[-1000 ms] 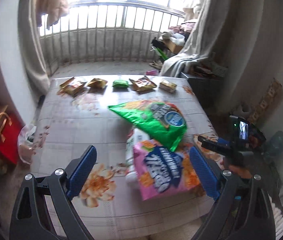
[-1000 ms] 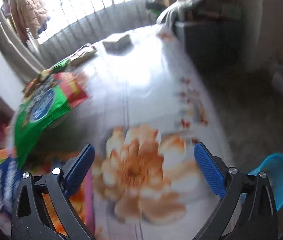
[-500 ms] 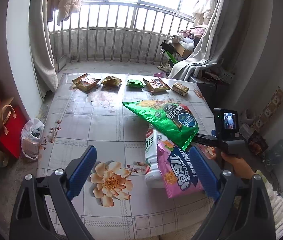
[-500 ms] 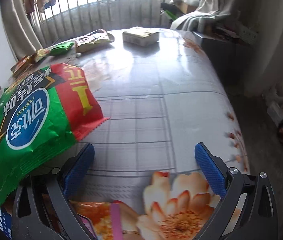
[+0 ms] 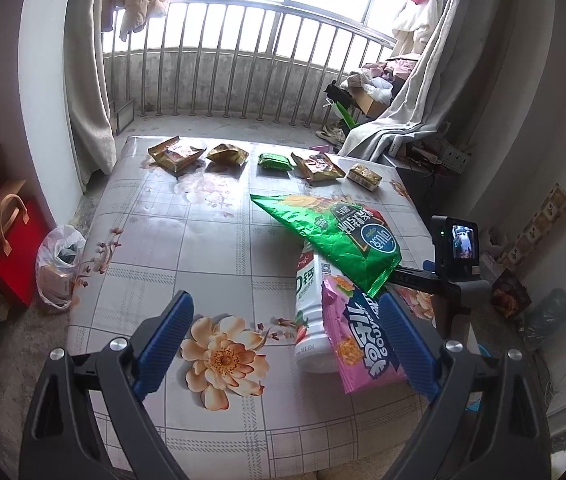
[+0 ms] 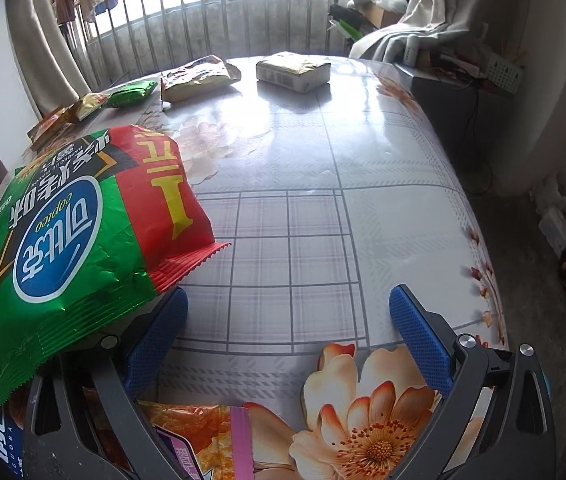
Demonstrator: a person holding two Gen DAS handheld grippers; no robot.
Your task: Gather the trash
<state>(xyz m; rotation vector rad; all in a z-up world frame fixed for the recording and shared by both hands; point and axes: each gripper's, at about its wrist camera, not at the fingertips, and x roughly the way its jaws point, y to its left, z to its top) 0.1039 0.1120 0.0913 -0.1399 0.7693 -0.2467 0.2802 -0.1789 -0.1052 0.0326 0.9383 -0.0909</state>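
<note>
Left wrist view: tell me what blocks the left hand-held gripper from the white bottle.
The pink snack bag leans across the white bottle, and the green chip bag lies over its top. The left hand-held gripper is open.

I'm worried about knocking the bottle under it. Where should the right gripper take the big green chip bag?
Probably by the crimped seam at the green chip bag's near end, which juts free beside the open right gripper; come in low from the table's near edge, clear of the white bottle.

Left of your table (image 5: pixel 219 248), a white plastic bag (image 5: pixel 59 268) sits on the floor against its edge, a red gift bag (image 5: pixel 13 248) just beyond. Curtains (image 5: pixel 87 80) flank the railing (image 5: pixel 243 56) past the far edge.
</note>
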